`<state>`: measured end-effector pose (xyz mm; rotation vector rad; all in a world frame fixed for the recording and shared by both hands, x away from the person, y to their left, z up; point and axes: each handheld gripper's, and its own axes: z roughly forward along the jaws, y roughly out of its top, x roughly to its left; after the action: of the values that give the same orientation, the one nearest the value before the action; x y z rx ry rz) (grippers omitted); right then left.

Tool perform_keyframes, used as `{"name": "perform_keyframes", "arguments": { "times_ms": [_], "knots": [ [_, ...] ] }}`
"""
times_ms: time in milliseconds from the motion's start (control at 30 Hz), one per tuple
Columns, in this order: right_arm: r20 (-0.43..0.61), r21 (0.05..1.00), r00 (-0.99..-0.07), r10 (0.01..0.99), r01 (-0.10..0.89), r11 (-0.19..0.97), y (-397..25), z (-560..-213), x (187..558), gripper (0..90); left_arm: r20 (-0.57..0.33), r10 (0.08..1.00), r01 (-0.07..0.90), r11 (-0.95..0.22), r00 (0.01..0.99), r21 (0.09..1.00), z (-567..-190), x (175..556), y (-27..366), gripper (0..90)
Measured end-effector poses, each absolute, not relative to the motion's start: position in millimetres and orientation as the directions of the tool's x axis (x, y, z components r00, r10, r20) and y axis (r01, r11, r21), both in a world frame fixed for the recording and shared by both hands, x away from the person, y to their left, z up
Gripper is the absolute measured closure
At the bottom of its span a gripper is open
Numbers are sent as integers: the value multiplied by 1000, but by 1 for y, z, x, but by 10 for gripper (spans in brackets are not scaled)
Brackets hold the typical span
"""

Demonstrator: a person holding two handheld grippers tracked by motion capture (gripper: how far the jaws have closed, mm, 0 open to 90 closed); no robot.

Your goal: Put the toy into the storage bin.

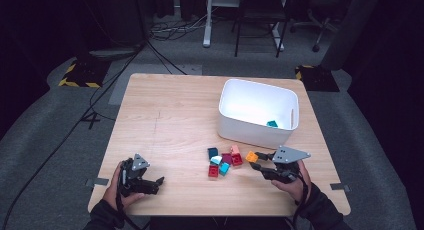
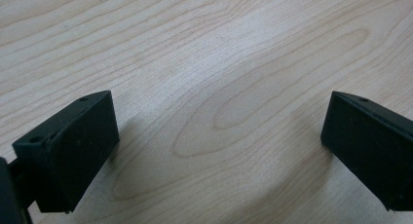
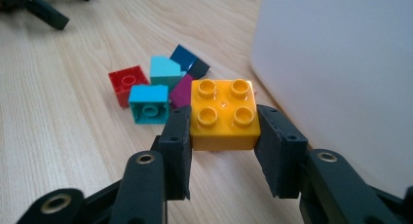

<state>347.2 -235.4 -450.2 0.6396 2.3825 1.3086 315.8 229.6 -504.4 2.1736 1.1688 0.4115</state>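
Note:
My right gripper (image 1: 256, 161) (image 3: 223, 126) is shut on an orange four-stud brick (image 3: 224, 113) (image 1: 251, 156), held just above the table beside the white bin (image 1: 257, 112) (image 3: 341, 78). A cluster of loose bricks lies left of it: a red one (image 3: 127, 83) (image 1: 213, 170), a light blue one (image 3: 148, 103) (image 1: 224, 167), a teal one (image 3: 165, 71), a dark blue one (image 3: 187, 60) (image 1: 213, 152) and a purple one (image 3: 182, 90). One teal brick (image 1: 272, 123) lies inside the bin. My left gripper (image 1: 159, 184) (image 2: 219, 151) stands open over bare wood at the table's front left.
The wooden table (image 1: 170, 115) is bare over its left and back parts. The bin's near wall stands close to my right gripper's right side. Beyond the table are cables (image 1: 170, 30), a chair (image 1: 260, 15) and dark floor.

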Motion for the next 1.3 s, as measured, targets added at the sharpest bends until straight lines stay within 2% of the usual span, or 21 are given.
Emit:
{"name": "perform_keyframes", "arguments": {
  "times_ms": [500, 1033, 1300],
  "knots": [
    [-128, 890, -769, 627, 190, 415, -257, -389, 351, 595, -22, 830, 635, -409, 558, 656, -504, 316, 230, 5],
    [-141, 905, -711, 689, 190, 382, -267, -352, 361, 595, -21, 831, 635, -407, 556, 657, -504, 316, 229, 4],
    [-101, 916, -702, 704, 211, 342, -268, -344, 372, 595, -21, 831, 635, -407, 556, 657, -504, 316, 229, 5]
  ]
}}
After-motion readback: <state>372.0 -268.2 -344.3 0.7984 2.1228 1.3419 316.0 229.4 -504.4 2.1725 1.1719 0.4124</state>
